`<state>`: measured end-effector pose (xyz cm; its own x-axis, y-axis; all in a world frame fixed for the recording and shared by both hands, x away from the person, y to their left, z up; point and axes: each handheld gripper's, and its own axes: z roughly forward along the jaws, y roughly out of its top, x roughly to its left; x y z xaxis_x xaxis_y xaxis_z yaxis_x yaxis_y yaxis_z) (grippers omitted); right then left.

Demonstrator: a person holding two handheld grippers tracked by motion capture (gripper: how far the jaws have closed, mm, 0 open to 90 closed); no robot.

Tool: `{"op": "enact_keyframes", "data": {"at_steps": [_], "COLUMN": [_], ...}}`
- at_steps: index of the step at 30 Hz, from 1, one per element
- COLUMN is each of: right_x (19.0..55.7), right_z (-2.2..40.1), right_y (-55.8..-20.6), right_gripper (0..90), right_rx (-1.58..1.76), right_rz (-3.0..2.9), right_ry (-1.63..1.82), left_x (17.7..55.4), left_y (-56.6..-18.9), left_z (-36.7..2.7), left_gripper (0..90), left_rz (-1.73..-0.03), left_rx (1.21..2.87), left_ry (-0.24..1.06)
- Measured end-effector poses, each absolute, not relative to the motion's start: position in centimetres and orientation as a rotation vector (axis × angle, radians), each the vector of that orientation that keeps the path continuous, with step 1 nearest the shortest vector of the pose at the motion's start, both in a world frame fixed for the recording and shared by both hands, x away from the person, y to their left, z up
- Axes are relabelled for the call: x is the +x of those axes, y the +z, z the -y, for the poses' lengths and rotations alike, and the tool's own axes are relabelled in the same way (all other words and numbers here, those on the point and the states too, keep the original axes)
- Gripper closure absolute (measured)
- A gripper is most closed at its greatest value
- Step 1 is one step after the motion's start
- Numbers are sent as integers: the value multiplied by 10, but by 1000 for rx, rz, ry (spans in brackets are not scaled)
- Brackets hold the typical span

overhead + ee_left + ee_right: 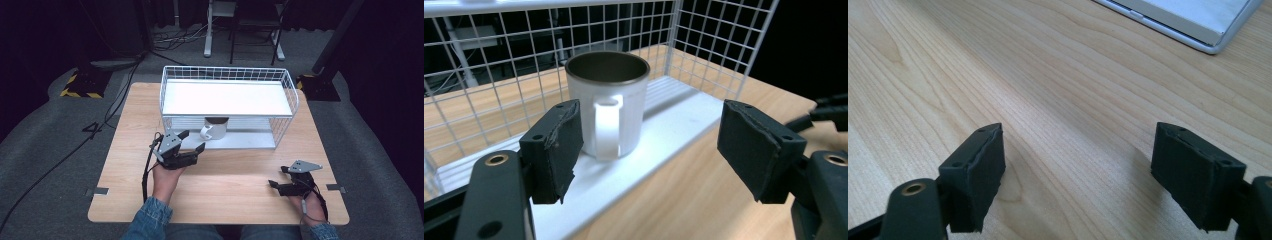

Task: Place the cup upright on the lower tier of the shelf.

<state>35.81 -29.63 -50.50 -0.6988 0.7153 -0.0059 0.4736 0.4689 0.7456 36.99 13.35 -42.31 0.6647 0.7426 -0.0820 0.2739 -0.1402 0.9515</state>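
Mug [215, 129] details differ by camera: from the high view the white enamel mug stands upright on the lower white shelf [250, 141] of my wire rack [227, 75], its rim tucked under the upper shelf, so its inside is shadowed and I cannot see into it. My left gripper view gives it far better: the mug [606, 107] has a dark metal rim, a dark inside and a white handle turned toward me, and it sits near the shelf's front edge with the wire mesh close behind.

My left gripper [189, 141] hangs just in front of the rack, jaws pointing at the mug. In its own view my left gripper [664, 145] stands open, 2 pads spread wide; the left pad overlaps the mug's side in the picture, but I cannot tell whether it touches, and nothing is pressed between them.

My right gripper [277, 177] rests low near the table's front right, well apart from the mug. Its own view shows my right gripper [1078, 175] open over bare wood of the table [1048, 75], with a cut-off corner of the rack's base at the top edge.
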Motion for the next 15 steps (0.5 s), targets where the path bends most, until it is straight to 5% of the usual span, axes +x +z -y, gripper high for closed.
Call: {"op": "enact_keyframes", "data": {"at_steps": [15], "right_x": [366], "right_z": [291], "right_y": [-505], "right_gripper": [207], "right_rx": [986], "right_rz": [-2422], "right_ry": [1077], "left_x": [318], "left_y": [-415], "left_z": [-173], "left_gripper": [268], "left_rz": [-799], "left_rx": [1792], "left_ry": [524]}}
